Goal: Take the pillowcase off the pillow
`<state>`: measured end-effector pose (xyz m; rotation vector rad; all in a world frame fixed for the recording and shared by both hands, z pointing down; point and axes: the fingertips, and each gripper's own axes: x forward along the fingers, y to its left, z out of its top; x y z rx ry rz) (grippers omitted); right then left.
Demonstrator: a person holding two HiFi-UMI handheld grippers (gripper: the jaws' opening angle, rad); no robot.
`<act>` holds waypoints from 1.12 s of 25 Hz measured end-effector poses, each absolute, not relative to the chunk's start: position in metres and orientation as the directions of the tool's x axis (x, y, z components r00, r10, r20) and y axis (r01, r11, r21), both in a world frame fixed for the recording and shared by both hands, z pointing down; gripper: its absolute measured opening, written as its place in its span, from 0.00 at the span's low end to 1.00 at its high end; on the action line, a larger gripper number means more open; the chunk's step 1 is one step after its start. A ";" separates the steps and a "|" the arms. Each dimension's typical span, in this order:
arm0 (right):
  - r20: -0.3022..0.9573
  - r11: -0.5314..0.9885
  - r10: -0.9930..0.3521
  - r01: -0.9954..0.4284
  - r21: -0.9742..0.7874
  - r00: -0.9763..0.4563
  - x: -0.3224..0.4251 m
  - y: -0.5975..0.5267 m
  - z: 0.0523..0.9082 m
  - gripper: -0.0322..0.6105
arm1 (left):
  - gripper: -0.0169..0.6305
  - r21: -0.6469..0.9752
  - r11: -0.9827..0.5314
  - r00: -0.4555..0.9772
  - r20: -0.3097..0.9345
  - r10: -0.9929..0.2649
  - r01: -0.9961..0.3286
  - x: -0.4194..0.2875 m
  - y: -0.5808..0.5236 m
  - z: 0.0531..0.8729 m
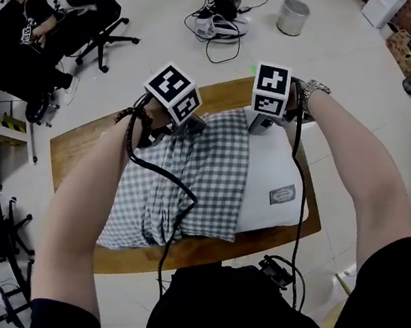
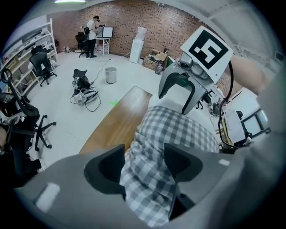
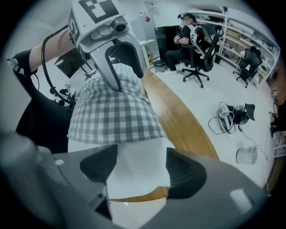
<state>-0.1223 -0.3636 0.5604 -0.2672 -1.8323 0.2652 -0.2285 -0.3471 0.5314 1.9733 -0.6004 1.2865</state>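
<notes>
Left tool (image 2: 144, 154) wide around checked pillowcase (image 1: 189, 172), right tool (image 3: 141, 154) wide around white pillow (image 1: 277, 166), its label (image 1: 282, 194) unreadable.

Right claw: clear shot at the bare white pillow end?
Probably yes. The right claw is open with the white pillow between its jaws; the checked pillowcase stops short of them, and nothing else is in the way.

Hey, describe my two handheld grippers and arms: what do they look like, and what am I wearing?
The left gripper and right gripper are light grey plastic with dark textured pads. Each carries a white cube with black square markers, and a black cable runs along each arm. You wear black short sleeves and a metal wristwatch on the right wrist.
</notes>
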 end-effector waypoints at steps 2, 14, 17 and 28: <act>0.910 0.936 0.350 0.053 -0.348 -0.222 -0.123 -0.365 0.575 0.58 | 0.46 0.319 -0.656 0.399 0.916 0.030 -0.684 -0.228 -0.347 0.542; 0.869 0.886 0.438 -0.050 -0.460 -0.231 -0.112 -0.360 0.597 0.10 | 0.05 0.277 -0.628 0.346 0.938 0.014 -0.727 -0.254 -0.353 0.553; 0.887 0.915 0.378 -0.042 -0.402 -0.265 -0.109 -0.355 0.582 0.09 | 0.05 0.259 -0.595 0.332 0.943 -0.014 -0.761 -0.263 -0.346 0.550; 0.932 0.979 0.181 -0.036 -0.203 -0.315 -0.071 -0.354 0.532 0.08 | 0.05 0.139 -0.488 0.196 0.978 -0.069 -0.862 -0.309 -0.329 0.547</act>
